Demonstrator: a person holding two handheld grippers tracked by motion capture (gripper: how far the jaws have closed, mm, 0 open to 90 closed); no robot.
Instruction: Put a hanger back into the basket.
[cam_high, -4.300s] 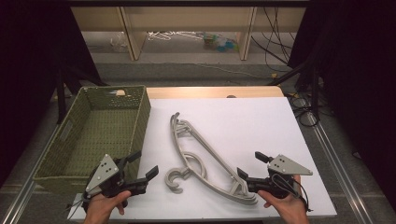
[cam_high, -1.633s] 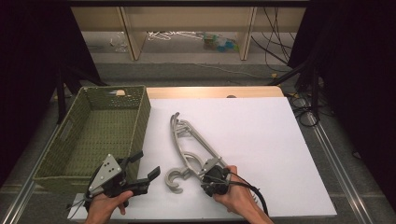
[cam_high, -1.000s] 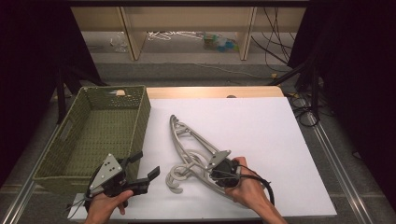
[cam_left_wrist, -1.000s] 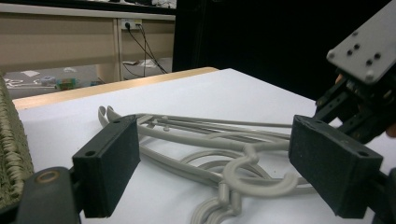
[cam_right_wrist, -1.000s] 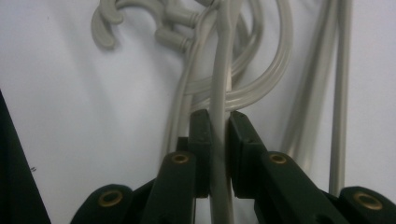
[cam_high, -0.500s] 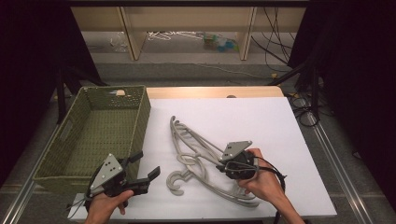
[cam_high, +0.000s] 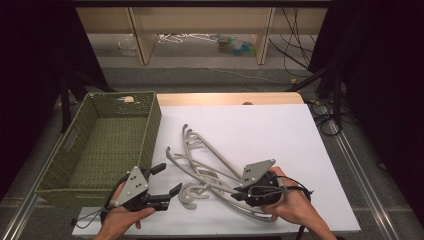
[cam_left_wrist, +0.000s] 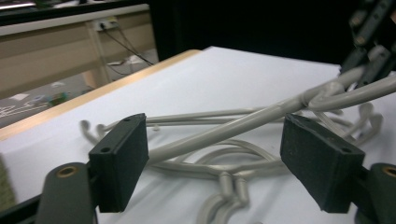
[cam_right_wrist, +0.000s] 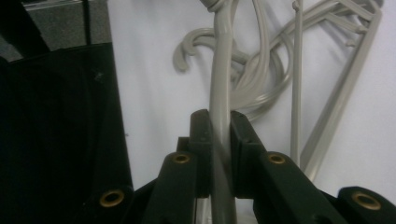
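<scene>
Several grey plastic hangers (cam_high: 207, 150) lie tangled on the white table (cam_high: 280, 130). My right gripper (cam_high: 240, 194) is shut on the arm of one hanger (cam_right_wrist: 222, 70), which rises slanted off the pile, as the left gripper view shows (cam_left_wrist: 224, 130). Between the shut pads (cam_right_wrist: 201, 135) the arm runs up to its hook (cam_right_wrist: 196, 42). My left gripper (cam_high: 170, 178) stands open near the front left, just left of a hook on the table. Its pads (cam_left_wrist: 119, 163) have nothing between them; the hangers lie a little beyond.
A green woven basket (cam_high: 152, 125) stands at the left of the table, beside my left gripper. Wooden shelving with clutter (cam_high: 200, 37) lies beyond the far edge. Cables (cam_high: 325, 110) hang off the right side. The right half of the table is bare.
My right gripper came in from the front right, shut on a hanger arm and drew it rightward, so that hanger has turned and lifted. The left gripper has stayed put.
</scene>
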